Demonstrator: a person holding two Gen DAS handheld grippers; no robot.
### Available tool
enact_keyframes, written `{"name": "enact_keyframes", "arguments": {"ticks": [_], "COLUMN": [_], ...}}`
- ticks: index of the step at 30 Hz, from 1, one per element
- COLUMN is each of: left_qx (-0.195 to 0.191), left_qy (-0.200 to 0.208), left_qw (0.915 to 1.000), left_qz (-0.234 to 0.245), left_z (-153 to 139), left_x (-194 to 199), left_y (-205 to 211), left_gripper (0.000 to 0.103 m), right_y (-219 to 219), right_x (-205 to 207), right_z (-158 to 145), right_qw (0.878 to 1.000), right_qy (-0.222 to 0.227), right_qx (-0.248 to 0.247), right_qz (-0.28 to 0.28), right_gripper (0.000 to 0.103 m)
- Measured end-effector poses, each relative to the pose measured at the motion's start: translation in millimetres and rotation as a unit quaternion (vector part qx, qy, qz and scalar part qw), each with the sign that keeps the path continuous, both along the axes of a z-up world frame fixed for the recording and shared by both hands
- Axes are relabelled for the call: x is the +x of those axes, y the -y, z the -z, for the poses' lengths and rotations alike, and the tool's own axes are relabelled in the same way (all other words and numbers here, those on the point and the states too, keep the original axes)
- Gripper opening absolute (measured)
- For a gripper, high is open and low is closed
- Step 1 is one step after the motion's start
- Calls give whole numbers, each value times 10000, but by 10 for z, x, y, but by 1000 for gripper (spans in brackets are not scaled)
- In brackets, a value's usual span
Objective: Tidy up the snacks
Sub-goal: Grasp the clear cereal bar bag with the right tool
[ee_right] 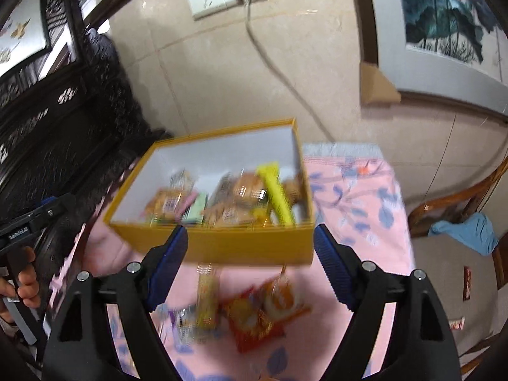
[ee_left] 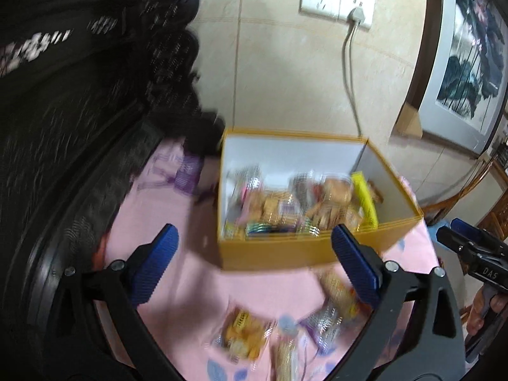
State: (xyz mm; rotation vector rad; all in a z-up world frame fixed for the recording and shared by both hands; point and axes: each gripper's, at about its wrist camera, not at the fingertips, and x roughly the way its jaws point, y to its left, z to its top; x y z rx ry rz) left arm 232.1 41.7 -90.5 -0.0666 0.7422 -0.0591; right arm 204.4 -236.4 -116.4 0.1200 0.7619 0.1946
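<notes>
1. Box: yellow outside, white inside, open top, sits on the table w/ pink leaf-print cloth, up against the wall. In right wrist view it fills the middle; in left wrist view it's at approx 1 o'clock from centre.
2. Done so far, judging by the frames: a good no. of snacks already in the box. Biscuit packs, a yellow stick pack leaning at the 3 o'clock end of the pile, some green/pink wrappers toward 9 o'clock. All blurred, can't read labels or count.
3. Left to do: a few packs loose on the cloth, near side of the box, at 6 o'clock from it. Right wrist view shows a red-orange pack, an orange round-print pack touching it, and a thin yellow-ish stick just beside. Left wrist view shows approx the same cluster, incl. a yellow biscuit pack.
4. Left gripper: jaws wide, nothing btwn them, hovering over the loose packs.
5. Right gripper: also spread wide, empty, aimed down at the box's near wall and the packs below it.
6. Est: task well past halfway, pick-ups remain. Both grippers free for the next grab.
</notes>
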Motion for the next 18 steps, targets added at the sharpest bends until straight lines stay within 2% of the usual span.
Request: {"name": "enact_keyframes", "arguments": {"ticks": [4,9,17,18], "left_qx": [-7,17,-19,-29], "left_qy": [-377,-657,-867,-892], "left_qw": [9993,9978,9957,9954], "left_qz": [-78,-108,-331,-348], "left_z": [227,379,475,485], "left_x": [-295,-564,-823,-842], "left_y": [-79,-142,-285,-306], "left_gripper": [99,99,99,99], "right_y": [-251,-612,-901,-902], "right_x": [-122,-2,395,431], "right_z": [267,613,1145,1196], "right_qw": [9985,9934,9862,9858], "right_qy": [-323,-669,-1216,-1285], "right_qx": [-69,-220,-495,-463], "right_qz": [-427,-908,-1005,-982], "right_gripper": [76,71,65,62]}}
